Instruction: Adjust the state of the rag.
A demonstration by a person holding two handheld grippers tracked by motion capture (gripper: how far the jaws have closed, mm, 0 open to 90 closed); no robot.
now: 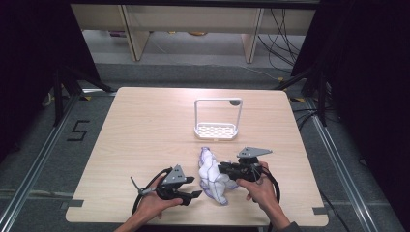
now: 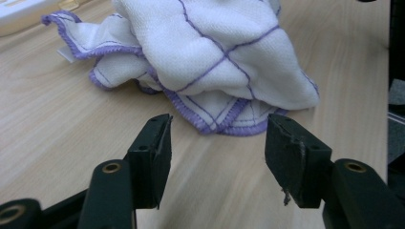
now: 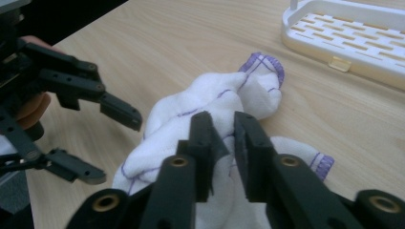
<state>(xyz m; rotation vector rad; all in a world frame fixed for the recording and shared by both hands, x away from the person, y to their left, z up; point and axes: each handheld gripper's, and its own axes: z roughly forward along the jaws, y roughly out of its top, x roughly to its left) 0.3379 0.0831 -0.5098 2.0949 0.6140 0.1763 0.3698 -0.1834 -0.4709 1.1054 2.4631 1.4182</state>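
Observation:
A crumpled white cloth (image 1: 212, 176) with purple grid lines and a purple hem lies on the wooden table (image 1: 145, 125) near its front edge. My right gripper (image 1: 220, 168) comes at it from the right and is shut on a fold of the cloth (image 3: 200, 95), pinched between its jaws (image 3: 228, 129). My left gripper (image 1: 194, 187) sits just left of the cloth, open. In the left gripper view its jaws (image 2: 217, 138) stand on either side of the cloth's hemmed lower corner (image 2: 215, 52), a little short of it and not touching. The left gripper (image 3: 117, 150) also appears in the right gripper view.
A white plastic rack (image 1: 217, 130) with a tall handle frame and slotted base stands behind the cloth, toward mid-table (image 3: 344, 43). Bare wood spreads to the left and far side. The table's front edge is close under both hands.

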